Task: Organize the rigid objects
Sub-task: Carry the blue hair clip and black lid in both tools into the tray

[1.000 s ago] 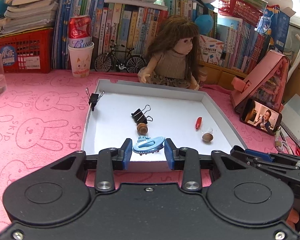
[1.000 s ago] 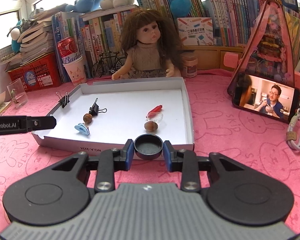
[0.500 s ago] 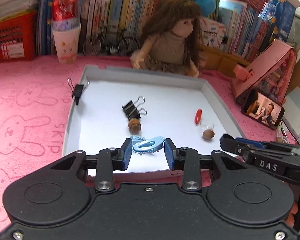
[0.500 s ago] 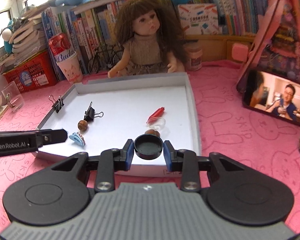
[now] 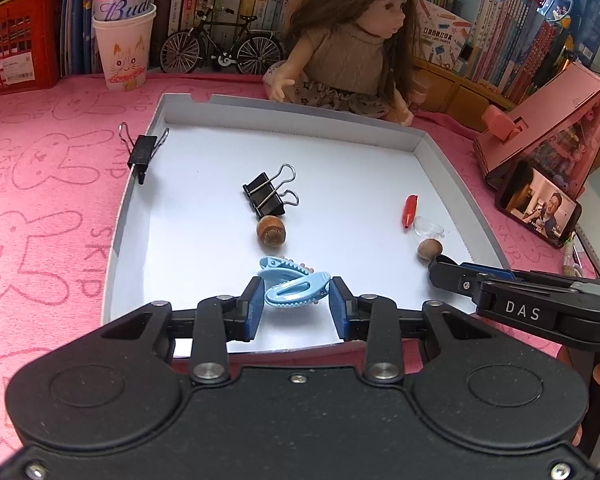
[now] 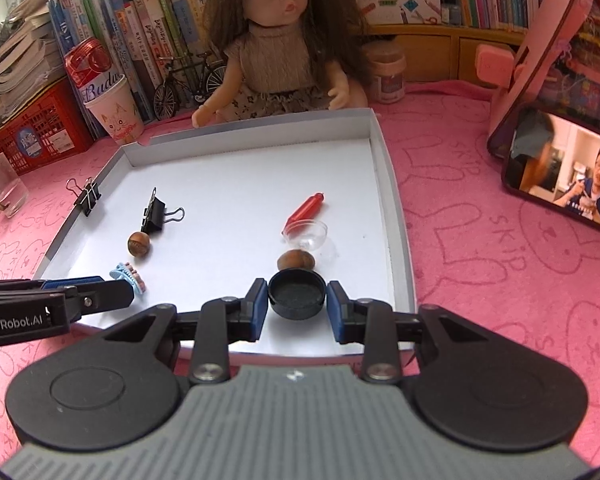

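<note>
A white shallow tray [image 5: 292, 110] lies on the pink cloth. My left gripper [image 5: 297, 305] is shut on a light-blue hair clip [image 5: 300, 291] above the tray's near edge. A second blue clip [image 5: 280, 265] with pink teeth lies just behind it. My right gripper [image 6: 297, 307] is shut on a round black lid [image 6: 298, 294] over the tray's [image 6: 380, 152] near right part. On the tray floor lie a black binder clip [image 5: 266, 196], a brown nut [image 5: 271, 232], a red piece [image 5: 410, 210], a clear little cup [image 5: 428, 232] and a second nut [image 5: 430, 249].
Another binder clip [image 5: 142, 152] grips the tray's left rim. Behind the tray sit a doll [image 5: 348, 52], a model bicycle [image 5: 220, 46] and a paper cup [image 5: 124, 54] holding a can. At the right a phone [image 6: 564, 176] leans on a pink stand [image 5: 540, 116].
Both grippers have moved forward and a little down over the tray's near edge, each still holding its object. Both views tilt further down, so the tray looks larger.
</note>
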`<control>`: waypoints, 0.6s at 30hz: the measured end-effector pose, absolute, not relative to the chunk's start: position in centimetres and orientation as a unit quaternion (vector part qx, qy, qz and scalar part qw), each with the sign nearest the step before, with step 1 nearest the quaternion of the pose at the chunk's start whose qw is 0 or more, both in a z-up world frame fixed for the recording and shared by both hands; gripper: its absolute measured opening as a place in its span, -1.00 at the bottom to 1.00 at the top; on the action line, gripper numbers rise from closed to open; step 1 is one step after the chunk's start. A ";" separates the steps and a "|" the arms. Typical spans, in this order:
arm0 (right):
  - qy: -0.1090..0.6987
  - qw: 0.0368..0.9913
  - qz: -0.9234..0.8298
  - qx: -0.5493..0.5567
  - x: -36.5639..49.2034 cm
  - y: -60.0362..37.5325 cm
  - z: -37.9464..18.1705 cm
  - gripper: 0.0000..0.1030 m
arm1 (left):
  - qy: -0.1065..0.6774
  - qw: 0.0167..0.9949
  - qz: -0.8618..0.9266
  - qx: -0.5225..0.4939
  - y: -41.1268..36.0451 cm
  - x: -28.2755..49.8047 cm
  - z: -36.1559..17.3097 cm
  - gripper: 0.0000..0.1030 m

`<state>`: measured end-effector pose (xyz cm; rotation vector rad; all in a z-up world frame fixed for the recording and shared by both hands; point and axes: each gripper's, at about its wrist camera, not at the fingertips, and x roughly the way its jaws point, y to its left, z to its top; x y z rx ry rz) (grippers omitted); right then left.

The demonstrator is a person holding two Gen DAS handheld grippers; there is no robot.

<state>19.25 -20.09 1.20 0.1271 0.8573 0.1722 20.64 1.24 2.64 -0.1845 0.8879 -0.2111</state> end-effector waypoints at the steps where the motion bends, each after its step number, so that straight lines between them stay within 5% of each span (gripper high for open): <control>1: 0.414 0.904 0.083 0.064 19.3 -20.1 1.1 -0.28 | 0.429 0.893 -0.101 -0.088 1.2 20.7 2.5 -0.35; 18: 0.400 0.910 0.078 0.077 20.4 -20.5 0.6 -0.27 | 0.413 0.904 -0.079 -0.084 0.9 22.8 1.9 -0.35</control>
